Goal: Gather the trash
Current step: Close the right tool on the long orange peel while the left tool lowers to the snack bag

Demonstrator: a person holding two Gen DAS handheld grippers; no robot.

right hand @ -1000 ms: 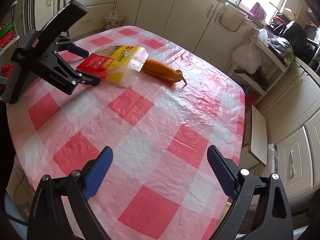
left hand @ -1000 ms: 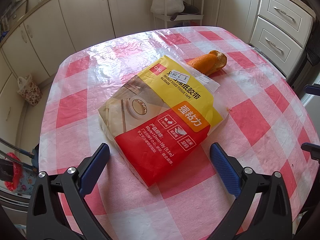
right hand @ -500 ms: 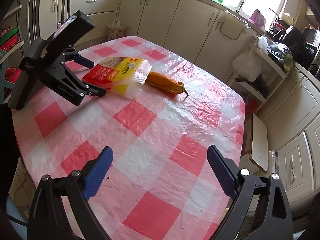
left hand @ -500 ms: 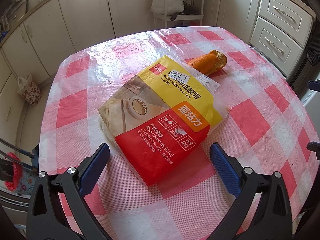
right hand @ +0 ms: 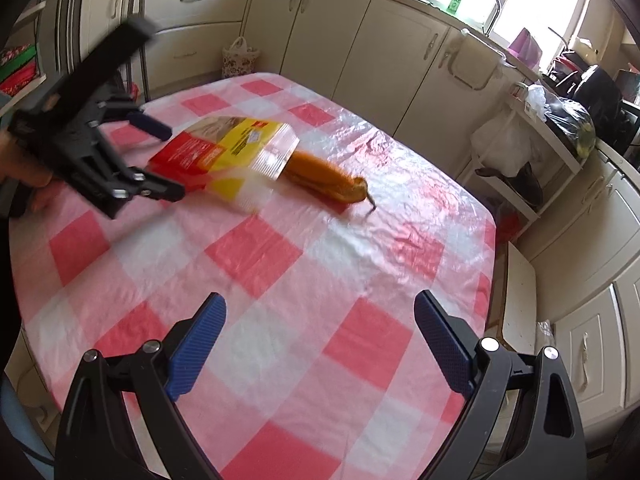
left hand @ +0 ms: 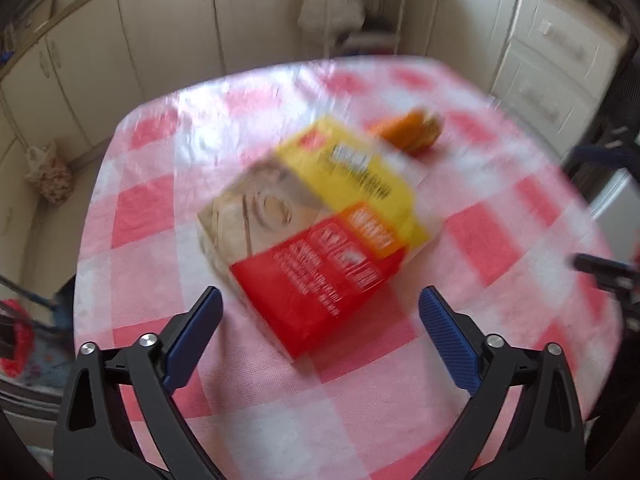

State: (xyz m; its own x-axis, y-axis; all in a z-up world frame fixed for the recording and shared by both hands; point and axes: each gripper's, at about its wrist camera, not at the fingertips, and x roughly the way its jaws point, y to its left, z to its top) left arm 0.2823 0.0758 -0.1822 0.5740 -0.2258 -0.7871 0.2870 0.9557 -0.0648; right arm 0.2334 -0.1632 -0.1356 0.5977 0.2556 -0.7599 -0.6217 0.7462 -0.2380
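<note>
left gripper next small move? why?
Probably ease the left gripper forward and down over the near red corner of the tape package. Its jaws are open and empty, the package lies flat on the table just ahead between them, and the orange peel sits farther back. The left view is blurred.

Nothing is reading clearly here. The red and yellow packet [left hand: 320,232] lying on the table [left hand: 500,240] is carrying printed lines and a white label, but blur in the left wrist view and distance in the right wrist view are leaving every character illegible.
</note>
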